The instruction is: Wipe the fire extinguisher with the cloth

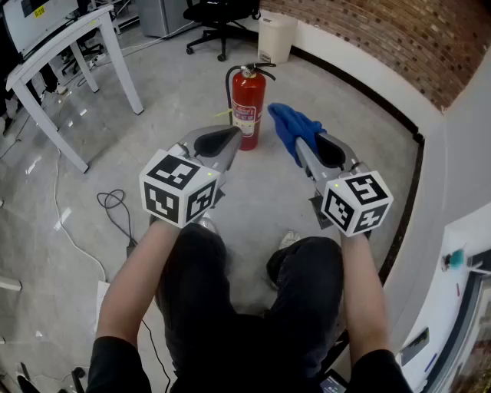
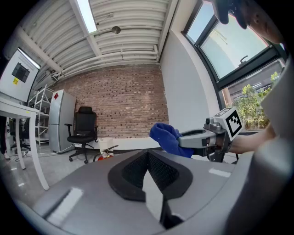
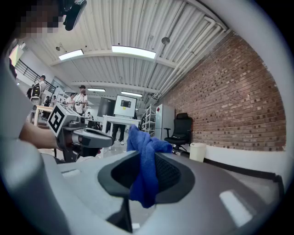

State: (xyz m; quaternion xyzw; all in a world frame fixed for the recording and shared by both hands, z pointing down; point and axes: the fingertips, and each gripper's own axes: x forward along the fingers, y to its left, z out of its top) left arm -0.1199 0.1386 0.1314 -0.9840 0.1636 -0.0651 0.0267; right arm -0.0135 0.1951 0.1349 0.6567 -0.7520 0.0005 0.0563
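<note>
A red fire extinguisher (image 1: 248, 107) with a black hose stands upright on the grey floor, just ahead of both grippers. My right gripper (image 1: 301, 144) is shut on a blue cloth (image 1: 294, 127), which bunches out past its tips to the right of the extinguisher, a small gap from it. In the right gripper view the cloth (image 3: 144, 165) hangs between the jaws. My left gripper (image 1: 229, 140) is shut and holds nothing, its tips close to the extinguisher's base on the left. The left gripper view shows the jaws closed, the cloth (image 2: 166, 137) and the extinguisher (image 2: 104, 155) low beyond.
A white table (image 1: 61, 46) stands at the far left, a black office chair (image 1: 222, 11) and a white bin (image 1: 276, 34) at the back. A cable (image 1: 115, 203) lies on the floor at the left. A brick wall (image 1: 383, 38) runs along the right.
</note>
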